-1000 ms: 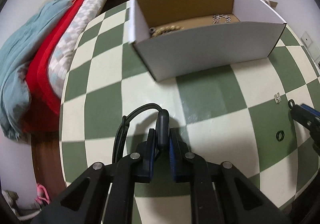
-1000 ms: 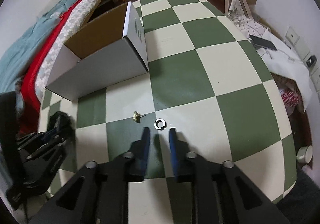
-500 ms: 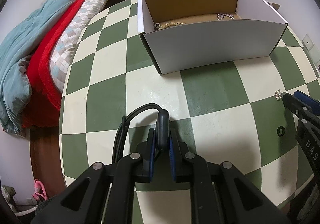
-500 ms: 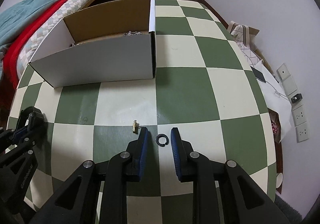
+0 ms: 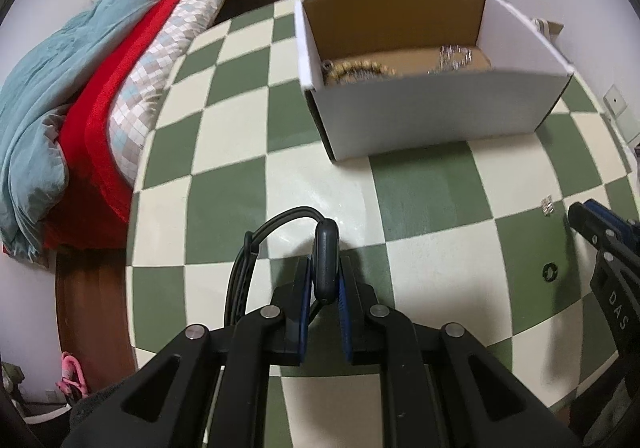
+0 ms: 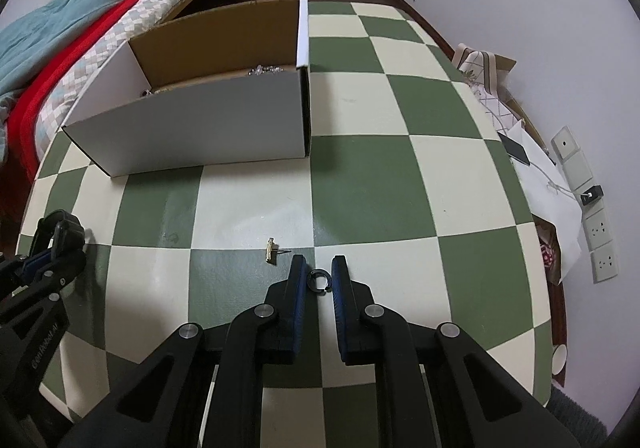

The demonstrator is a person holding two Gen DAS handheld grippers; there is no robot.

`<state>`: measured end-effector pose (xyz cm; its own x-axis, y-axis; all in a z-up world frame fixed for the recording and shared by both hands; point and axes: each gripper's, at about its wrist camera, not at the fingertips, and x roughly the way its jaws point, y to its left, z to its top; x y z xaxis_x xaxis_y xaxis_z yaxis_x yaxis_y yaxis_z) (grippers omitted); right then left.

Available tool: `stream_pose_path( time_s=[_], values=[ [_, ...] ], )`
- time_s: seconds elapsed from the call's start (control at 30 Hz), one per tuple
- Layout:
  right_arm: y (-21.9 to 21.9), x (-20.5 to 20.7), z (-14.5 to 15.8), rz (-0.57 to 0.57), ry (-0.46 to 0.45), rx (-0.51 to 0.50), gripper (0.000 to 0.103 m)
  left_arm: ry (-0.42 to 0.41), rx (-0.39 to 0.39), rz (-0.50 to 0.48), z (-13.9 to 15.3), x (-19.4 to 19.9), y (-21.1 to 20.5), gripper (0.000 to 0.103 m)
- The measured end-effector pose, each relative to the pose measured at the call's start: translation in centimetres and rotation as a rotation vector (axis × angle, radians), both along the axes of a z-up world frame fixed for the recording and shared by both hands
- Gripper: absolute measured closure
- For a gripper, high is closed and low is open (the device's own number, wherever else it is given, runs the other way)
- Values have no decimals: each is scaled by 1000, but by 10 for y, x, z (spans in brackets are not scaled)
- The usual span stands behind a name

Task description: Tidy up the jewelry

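My left gripper (image 5: pixel 325 280) is shut on a dark, thick curved piece with a black cord (image 5: pixel 326 256), held above the checkered table. My right gripper (image 6: pixel 319 272) is open, its fingertips on either side of a small black ring (image 6: pixel 319 282) that lies on the table. The ring also shows in the left wrist view (image 5: pixel 550 272). A small gold stud earring (image 6: pixel 271 250) lies just left of the right gripper. A white cardboard box (image 5: pixel 432 124) stands at the back, with a gold bead strand (image 5: pixel 360 70) and silver jewelry (image 5: pixel 454 56) inside.
The round table has a green and cream checkered top (image 6: pixel 400 184). A bed with red and teal blankets (image 5: pixel 80 96) lies to the left. Bags, paper and a phone (image 6: pixel 516 150) sit at the right, by wall sockets (image 6: pixel 600 236).
My right gripper has moved forward so the black ring now sits between its fingertips. The left gripper has shifted left of the box and still holds the dark piece.
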<state>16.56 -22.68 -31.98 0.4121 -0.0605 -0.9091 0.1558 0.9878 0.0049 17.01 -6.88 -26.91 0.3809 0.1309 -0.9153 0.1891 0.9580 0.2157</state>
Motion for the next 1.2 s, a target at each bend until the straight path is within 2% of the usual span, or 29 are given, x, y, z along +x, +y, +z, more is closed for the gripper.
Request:
stream_pose_path(
  time_s=[0.2,0.4,0.67,0.93,1.2],
  values=[
    [1,-5,31,8,-63,-4,90,-83,-35,22,41,-1,5,93],
    [8,-4,79,31,-166,-5,90,-168,-103,38,87,1,4,94],
    [15,19,125,57,-260,1,90,-245,-143,32,126,31,-4,94],
    [6,60,132,62,-280,26,90,-273,-172,15,137,72,-16,94],
    [-5,100,119,48,-259,73,90,-223,-215,10,122,109,-21,94]
  ],
)
